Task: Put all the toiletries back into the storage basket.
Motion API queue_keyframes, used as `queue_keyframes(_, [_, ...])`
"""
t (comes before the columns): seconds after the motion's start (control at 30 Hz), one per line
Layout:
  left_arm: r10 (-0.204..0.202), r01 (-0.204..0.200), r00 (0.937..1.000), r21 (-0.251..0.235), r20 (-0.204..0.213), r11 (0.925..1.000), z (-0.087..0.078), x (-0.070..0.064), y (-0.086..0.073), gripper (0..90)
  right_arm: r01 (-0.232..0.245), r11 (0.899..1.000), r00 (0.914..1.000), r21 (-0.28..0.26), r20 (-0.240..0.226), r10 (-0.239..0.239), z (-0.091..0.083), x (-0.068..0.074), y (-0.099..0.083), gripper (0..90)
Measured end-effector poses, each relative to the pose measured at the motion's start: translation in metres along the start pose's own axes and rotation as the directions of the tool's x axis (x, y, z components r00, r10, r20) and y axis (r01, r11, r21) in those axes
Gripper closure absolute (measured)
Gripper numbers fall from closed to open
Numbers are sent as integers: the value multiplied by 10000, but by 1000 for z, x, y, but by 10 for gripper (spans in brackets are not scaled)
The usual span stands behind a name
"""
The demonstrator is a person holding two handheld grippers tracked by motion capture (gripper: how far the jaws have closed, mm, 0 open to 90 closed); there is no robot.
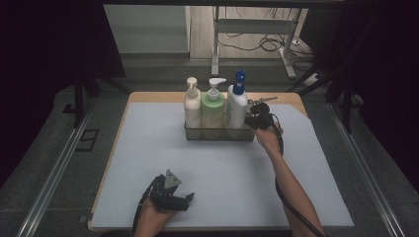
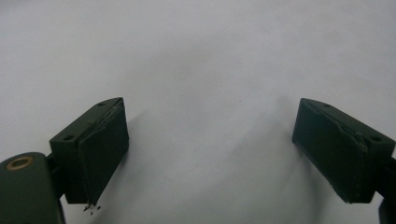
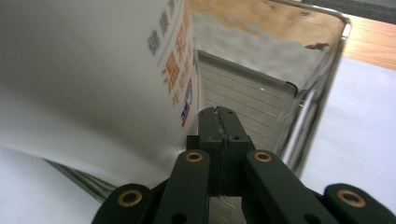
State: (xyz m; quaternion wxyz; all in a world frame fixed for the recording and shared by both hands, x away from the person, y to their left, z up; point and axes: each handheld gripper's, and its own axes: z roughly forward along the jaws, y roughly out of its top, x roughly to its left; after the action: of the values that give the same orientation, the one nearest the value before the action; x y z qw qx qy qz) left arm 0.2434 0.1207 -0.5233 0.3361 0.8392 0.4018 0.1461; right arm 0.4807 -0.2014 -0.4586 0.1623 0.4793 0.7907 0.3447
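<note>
- The left tongs are held low at the near edge of the surface, close to the person's body, with a grey three-cornered plate seen on top of them.
- In the left gripper view, the left tongs are seen released, the two black jaws standing wide apart over the bare pale mat with nothing between them.
- The right tongs are held farther out, at the right end of the metal caddy, by a hand whose forearm reaches in from the lower right.
- In the right gripper view, the right tongs are seen clenched, the jaws pressed together with nothing visibly caught between them, their tips lying just beside the lower side of the white pump bottle and inside the shiny caddy wall.
- The white pump bottle with the blue pump is found upright at the right end of the caddy.
- To its left in the same caddy, a green pump bottle and a cream pump bottle are stood side by side.
</note>
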Motion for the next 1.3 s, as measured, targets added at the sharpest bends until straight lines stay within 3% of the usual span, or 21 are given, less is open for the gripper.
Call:
queue_keyframes(0.37, [-17,17,10000,-15,13,10000,0,0,0,106,207,9998,9995,4,-252,-207,4,13,2,897])
queue_keyframes(0.8, [5,-5,10000,8,0,10000,0,0,0,105,37,10000,9988,-38,-480,-38,-3,14,-1,898])
queue_keyframes(1.3, [6,-6,10000,7,2,10000,0,0,0,105,209,9998,9981,22,-573,-208,-6,18,-5,897])
